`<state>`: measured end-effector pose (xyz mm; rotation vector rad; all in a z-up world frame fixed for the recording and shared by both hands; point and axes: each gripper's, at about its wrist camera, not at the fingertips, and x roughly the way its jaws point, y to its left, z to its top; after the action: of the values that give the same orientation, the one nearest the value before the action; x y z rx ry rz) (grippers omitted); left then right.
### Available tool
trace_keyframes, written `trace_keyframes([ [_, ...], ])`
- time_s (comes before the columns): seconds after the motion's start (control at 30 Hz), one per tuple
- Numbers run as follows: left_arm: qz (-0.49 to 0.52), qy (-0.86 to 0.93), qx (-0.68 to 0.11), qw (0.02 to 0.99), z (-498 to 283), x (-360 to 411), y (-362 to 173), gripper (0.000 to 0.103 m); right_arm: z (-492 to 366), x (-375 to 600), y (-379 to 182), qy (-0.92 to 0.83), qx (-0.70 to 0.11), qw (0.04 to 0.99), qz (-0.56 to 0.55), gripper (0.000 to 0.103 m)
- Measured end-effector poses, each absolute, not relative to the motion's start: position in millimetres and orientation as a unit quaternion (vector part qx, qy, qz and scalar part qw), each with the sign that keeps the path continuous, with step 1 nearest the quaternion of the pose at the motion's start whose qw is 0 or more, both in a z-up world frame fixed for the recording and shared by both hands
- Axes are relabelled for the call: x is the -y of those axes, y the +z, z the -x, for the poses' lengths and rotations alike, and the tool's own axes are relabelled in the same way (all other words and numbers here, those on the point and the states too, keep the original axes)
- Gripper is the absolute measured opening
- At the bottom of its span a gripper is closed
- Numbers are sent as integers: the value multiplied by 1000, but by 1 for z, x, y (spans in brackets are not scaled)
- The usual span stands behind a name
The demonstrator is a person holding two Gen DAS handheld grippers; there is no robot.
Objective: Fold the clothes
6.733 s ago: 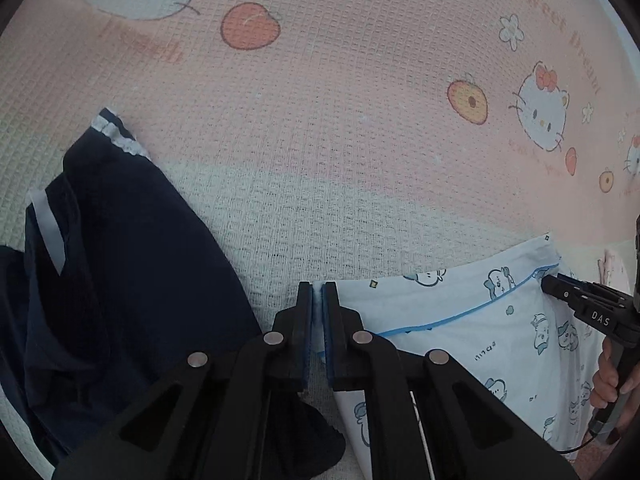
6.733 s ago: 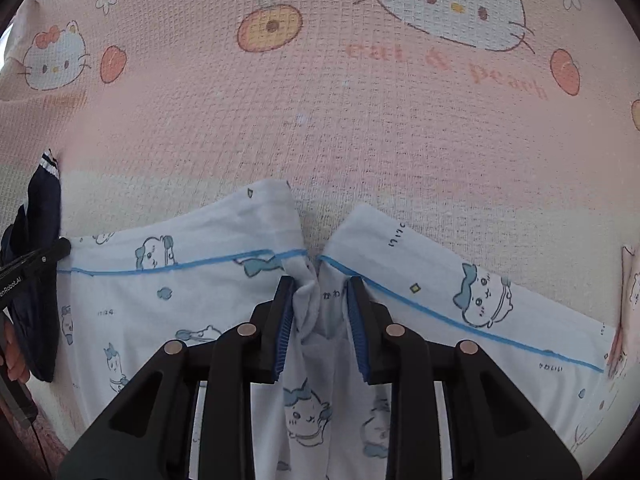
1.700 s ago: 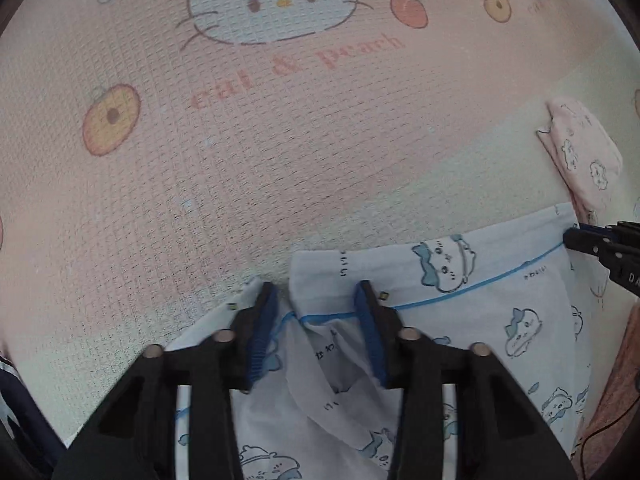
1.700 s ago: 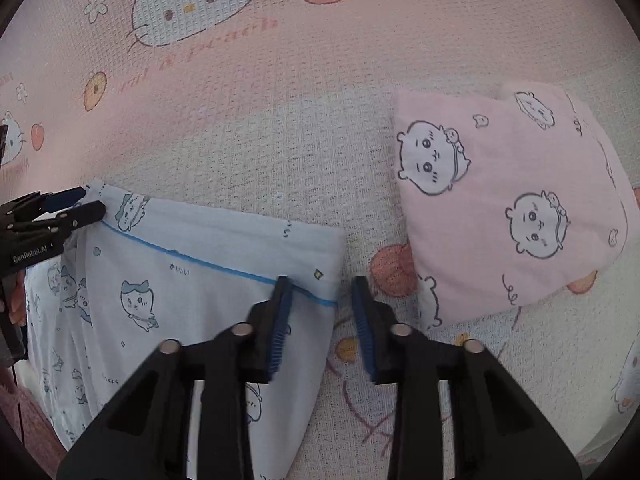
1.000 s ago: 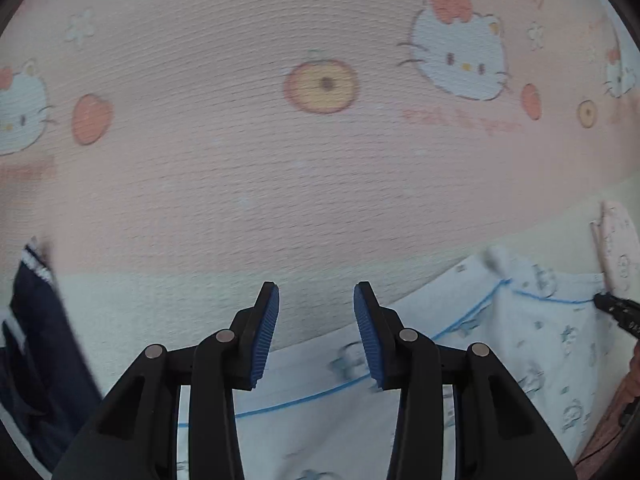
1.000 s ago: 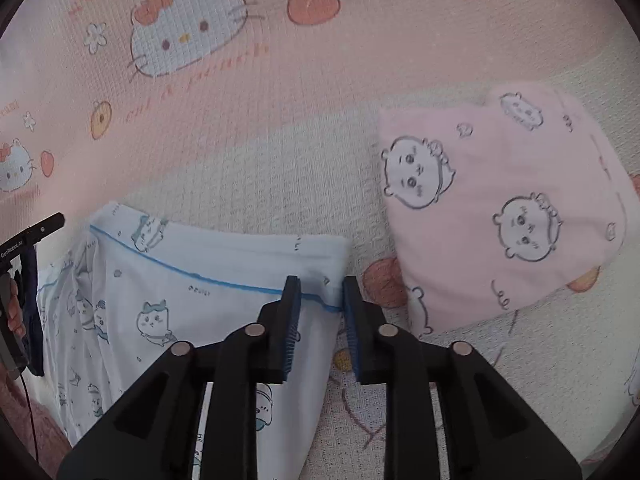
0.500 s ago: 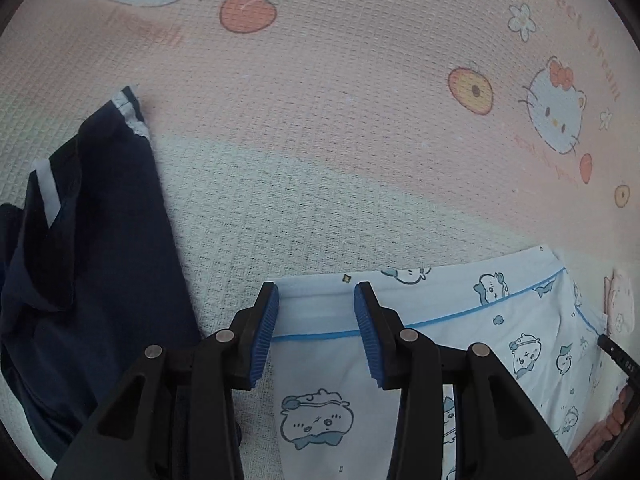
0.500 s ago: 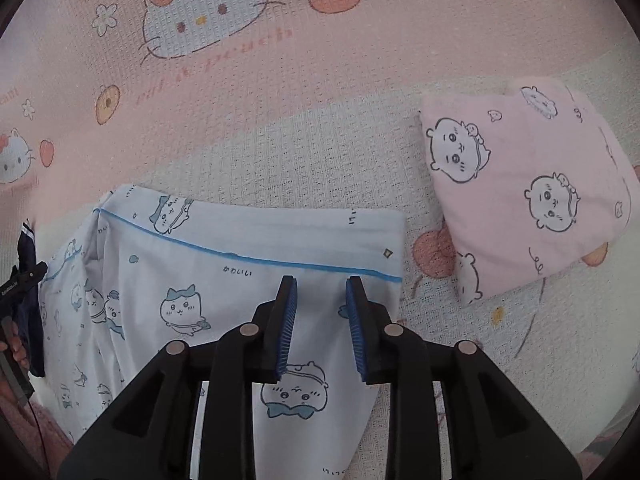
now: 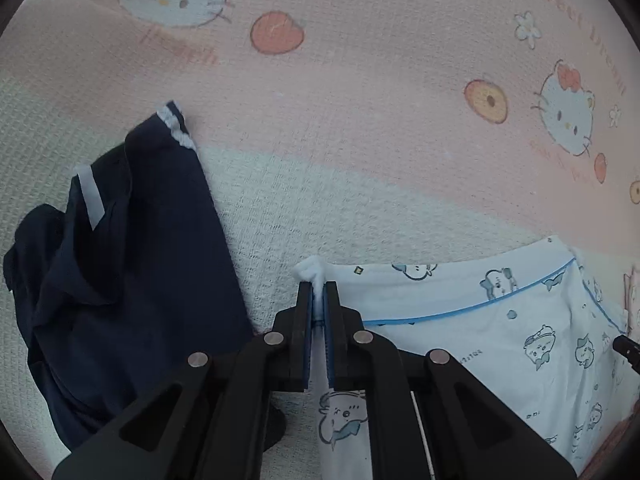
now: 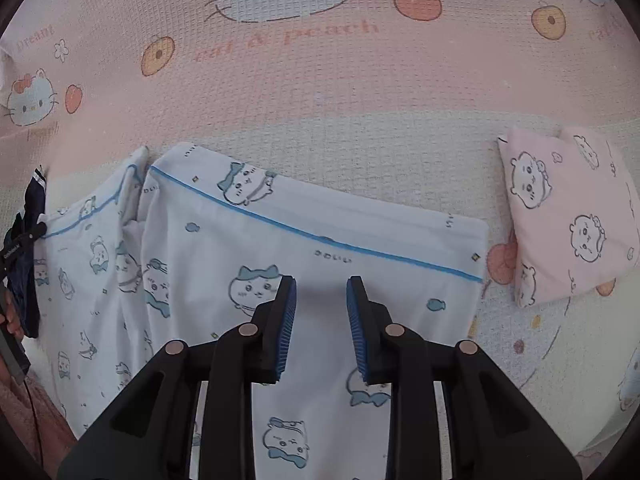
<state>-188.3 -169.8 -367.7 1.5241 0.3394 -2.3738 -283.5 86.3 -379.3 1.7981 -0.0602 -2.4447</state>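
White pyjama trousers (image 10: 304,240) with blue cartoon prints and a blue piping line lie spread on the bed, legs side by side. In the left wrist view my left gripper (image 9: 319,292) is shut on the left corner of the trousers (image 9: 480,320), with a puff of white cloth poking out above its tips. In the right wrist view my right gripper (image 10: 321,300) stands open just above the right leg, nothing between its blue pads. The left gripper's tip (image 10: 28,236) shows at the far left edge of that view.
A crumpled navy garment (image 9: 120,264) with white trim lies left of the trousers. A folded pink garment (image 10: 572,216) with cartoon prints rests to the right. The bed cover (image 10: 320,80) is pink and cream waffle cloth with cat and peach prints.
My left gripper has closed on the trousers' left corner; half a second ago it stood open over it. My right gripper has opened wider and moved left over the right leg.
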Motion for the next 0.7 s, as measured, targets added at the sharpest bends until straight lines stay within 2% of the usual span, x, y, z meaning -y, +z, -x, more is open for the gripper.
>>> trace_keyframes([
  [0.07,-550,-810,-117,165,196,174,-375,18,280,-95,-381,-804,21,42,-593,26],
  [0.1,-554,-806,-115,174,196,176,-372,32,279,-99,-382,-803,22,37,-594,26],
  [0.13,-543,-810,-104,197,193,173,-361,37,277,-103,-384,-803,23,31,-595,26],
  [0.17,-530,-814,-93,218,191,170,-349,38,276,-108,-385,-802,24,26,-596,26],
  [0.23,-499,-843,-63,191,193,147,-327,38,273,-116,-387,-802,25,15,-597,26],
  [0.3,-503,-857,-37,100,213,109,-324,38,270,-120,-388,-801,25,13,-598,26],
  [0.43,-529,-845,-37,-67,244,33,-345,38,269,-90,-388,-804,15,78,-589,28],
  [0.57,-552,-830,36,-68,267,-10,-381,38,268,-60,-387,-803,5,142,-578,28],
  [0.7,-554,-827,91,-6,269,8,-380,40,270,-60,-395,-807,-26,127,-577,26],
])
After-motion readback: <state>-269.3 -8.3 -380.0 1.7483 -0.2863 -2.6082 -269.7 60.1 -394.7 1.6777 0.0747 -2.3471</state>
